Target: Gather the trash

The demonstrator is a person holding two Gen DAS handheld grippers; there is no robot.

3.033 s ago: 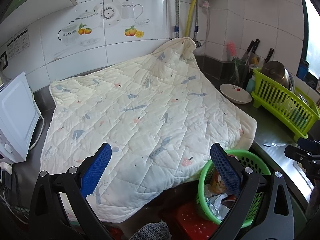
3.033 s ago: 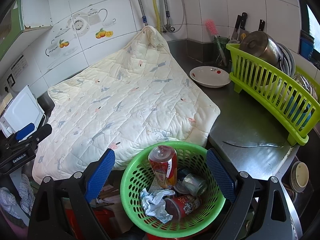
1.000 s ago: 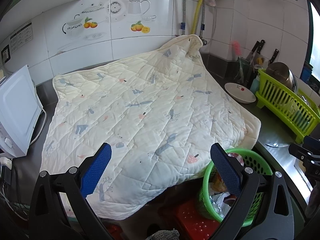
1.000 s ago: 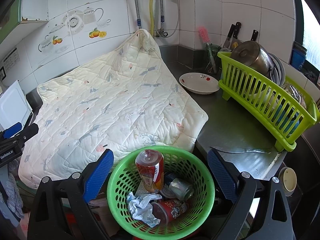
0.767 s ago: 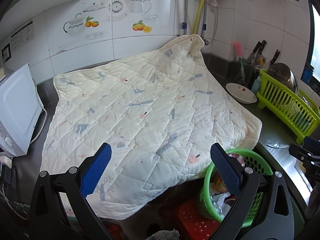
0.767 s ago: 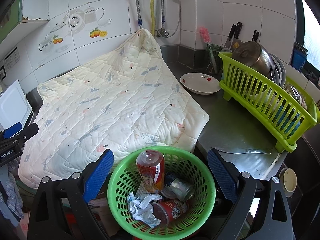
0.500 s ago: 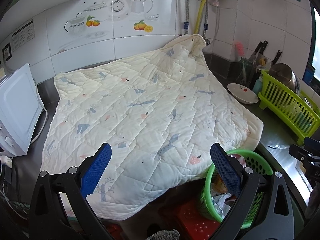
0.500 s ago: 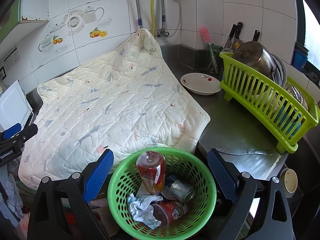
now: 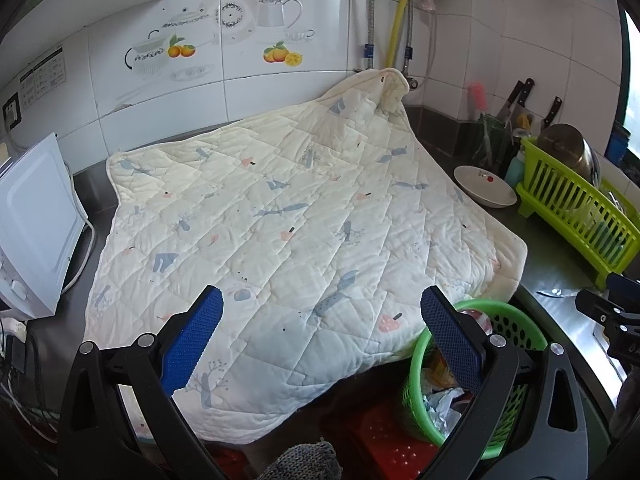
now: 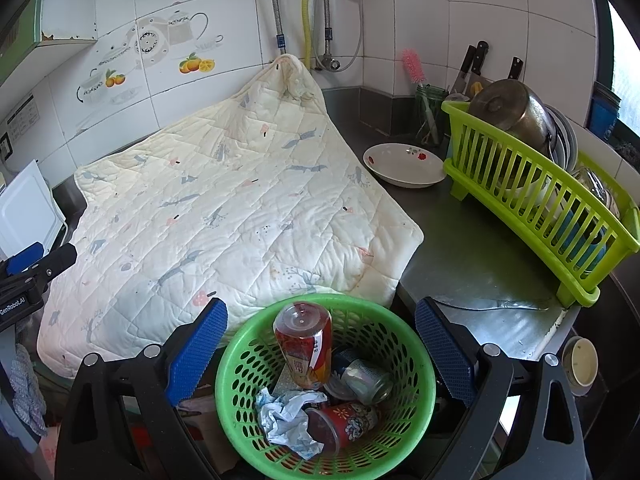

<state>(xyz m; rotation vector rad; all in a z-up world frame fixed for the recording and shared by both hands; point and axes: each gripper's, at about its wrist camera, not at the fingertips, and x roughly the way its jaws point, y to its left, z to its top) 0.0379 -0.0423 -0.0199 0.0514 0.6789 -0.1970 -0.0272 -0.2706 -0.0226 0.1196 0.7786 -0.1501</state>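
A green perforated basket (image 10: 416, 364) sits below the counter's front edge and holds a red-labelled bottle (image 10: 306, 346), a crushed can (image 10: 366, 376), a red cup (image 10: 348, 420) and crumpled paper (image 10: 286, 420). My right gripper (image 10: 320, 356) is open and empty, hovering above the basket. My left gripper (image 9: 320, 340) is open and empty over the front of a cream quilted cloth (image 9: 288, 216); the basket (image 9: 516, 328) shows at its lower right. No loose trash shows on the cloth.
A white bowl (image 10: 404, 164), a lime dish rack (image 10: 540, 200) with a steel pot, and a jar of knives and brushes (image 10: 430, 108) stand at the right. A white appliance (image 9: 32, 224) stands at the left. A red stool (image 9: 388, 440) sits under the basket.
Both grippers have drifted slightly back and up from the counter; the basket sits a little lower in both views. Both stay open and empty.
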